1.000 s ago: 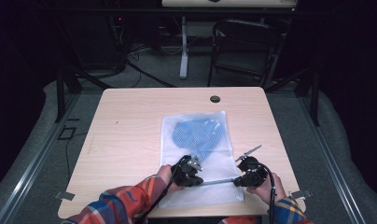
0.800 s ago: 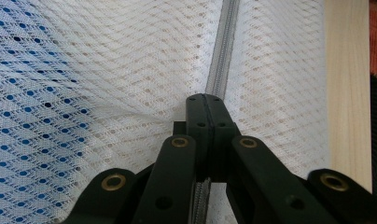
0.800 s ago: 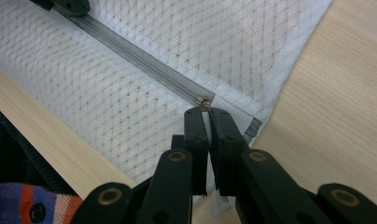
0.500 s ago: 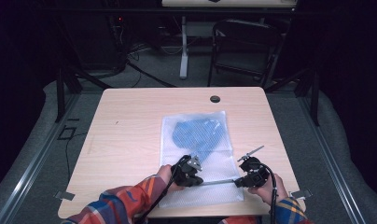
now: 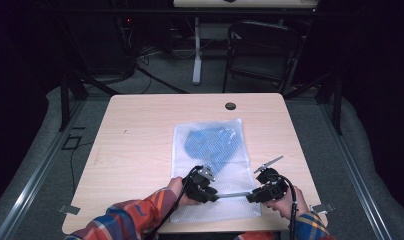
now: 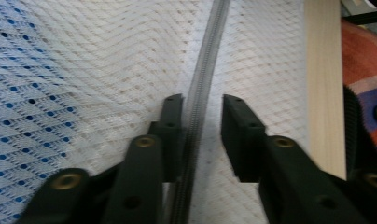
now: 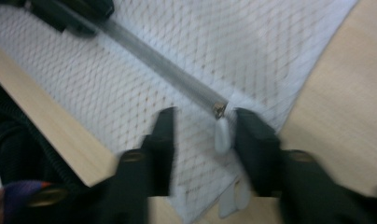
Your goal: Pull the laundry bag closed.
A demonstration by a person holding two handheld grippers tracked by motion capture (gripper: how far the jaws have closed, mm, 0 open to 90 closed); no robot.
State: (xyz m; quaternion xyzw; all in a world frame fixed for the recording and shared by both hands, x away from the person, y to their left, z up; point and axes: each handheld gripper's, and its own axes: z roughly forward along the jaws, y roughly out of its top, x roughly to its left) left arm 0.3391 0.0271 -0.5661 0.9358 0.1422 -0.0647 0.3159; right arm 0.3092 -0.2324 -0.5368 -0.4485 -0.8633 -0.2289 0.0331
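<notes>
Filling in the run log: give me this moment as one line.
mesh bag flat on table | zipper closed | left gripper jaws just opened, straddling zipper | right gripper jaws just opened beside zipper pull

Both my forearms come in from the near table edge, plaid sleeves showing. My left gripper [image 5: 206, 186] sits low, pointing right; its jaws have just been opening and stand apart. My right gripper [image 5: 260, 192] faces it, pointing left, held in my right hand [image 5: 286, 199]; its jaws have just been opening too, now parted.
</notes>
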